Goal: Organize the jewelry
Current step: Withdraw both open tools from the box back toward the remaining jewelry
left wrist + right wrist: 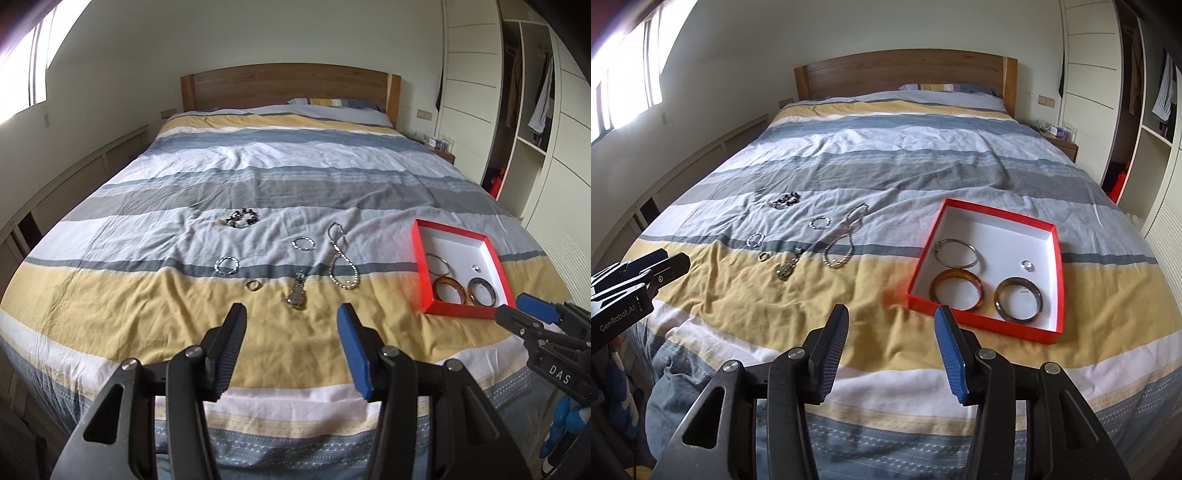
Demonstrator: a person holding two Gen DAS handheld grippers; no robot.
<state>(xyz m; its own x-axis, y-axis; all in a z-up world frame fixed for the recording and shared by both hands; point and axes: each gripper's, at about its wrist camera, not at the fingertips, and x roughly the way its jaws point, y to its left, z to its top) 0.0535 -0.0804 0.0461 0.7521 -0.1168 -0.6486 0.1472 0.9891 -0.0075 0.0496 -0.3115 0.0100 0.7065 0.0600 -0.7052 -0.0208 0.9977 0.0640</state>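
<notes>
a bed (295,177) with a striped duvet is seen filling both views, its wooden headboard (290,85) at 12 o'clock. a red box (1058,284) with a white inside is set on the duvet at 3 o'clock in the left wrist view, its near edge just ahead of the right gripper (892,349). four pieces are already held in it: a thin metal bangle (956,253) at the far side, an amber bangle (956,290) and a dark bangle (1017,299) side by side at the near side, and a small ring (1027,264) toward 2 o'clock.

left on the duvet, well apart from the box, are a long bead chain (341,260) looped toward 1 o'clock of the left gripper (291,350), a watch (296,295) straight ahead at 12 o'clock, a dark beaded bracelet (242,218) farthest off, two silver link bracelets (226,265) (303,243), and a small ring-shaped piece (253,285) at 11 o'clock.

both grippers are held released, jaws spread wide, nothing between them. the task is judged under half done: four pieces boxed, six to be gathered, with the watch lying nearest the left gripper.
</notes>
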